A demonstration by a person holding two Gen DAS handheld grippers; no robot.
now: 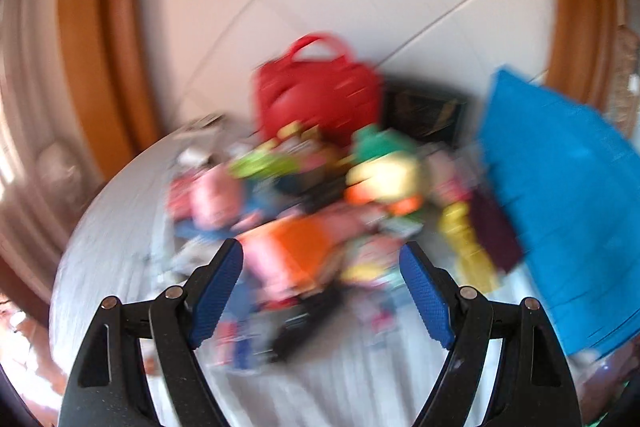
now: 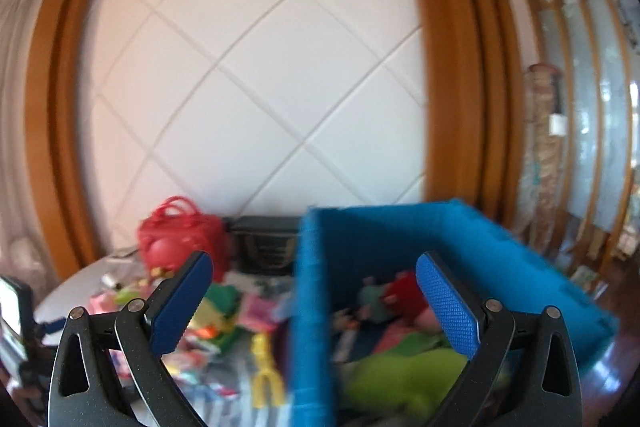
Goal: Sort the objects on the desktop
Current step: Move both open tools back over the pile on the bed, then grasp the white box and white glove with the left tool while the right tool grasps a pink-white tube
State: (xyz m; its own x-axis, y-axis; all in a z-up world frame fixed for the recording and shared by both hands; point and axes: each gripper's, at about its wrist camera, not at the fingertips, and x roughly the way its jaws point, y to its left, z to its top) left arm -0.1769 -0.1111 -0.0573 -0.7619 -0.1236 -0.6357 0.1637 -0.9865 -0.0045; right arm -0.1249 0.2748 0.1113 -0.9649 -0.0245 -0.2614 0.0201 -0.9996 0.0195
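Left wrist view: your left gripper [image 1: 321, 259] has its jaws spread wide with nothing between the pads, hanging above a blurred pile [image 1: 320, 211] of colourful small objects on the white table [image 1: 116, 235]. A red bag [image 1: 316, 91] stands at the back of the pile, a black box [image 1: 426, 115] just beside it, and the blue bin [image 1: 560, 195] rises at the right edge

Right wrist view: your right gripper [image 2: 314, 281] is also released, pads apart and empty. It looks over the near wall of the bin [image 2: 312, 307], which already holds several things, a green soft item [image 2: 400, 375] and a red one [image 2: 404, 291] among them. The pile [image 2: 224, 311] lies left of the bin, with a yellow toy [image 2: 264, 371] just beside its wall and the bag [image 2: 180, 235] behind
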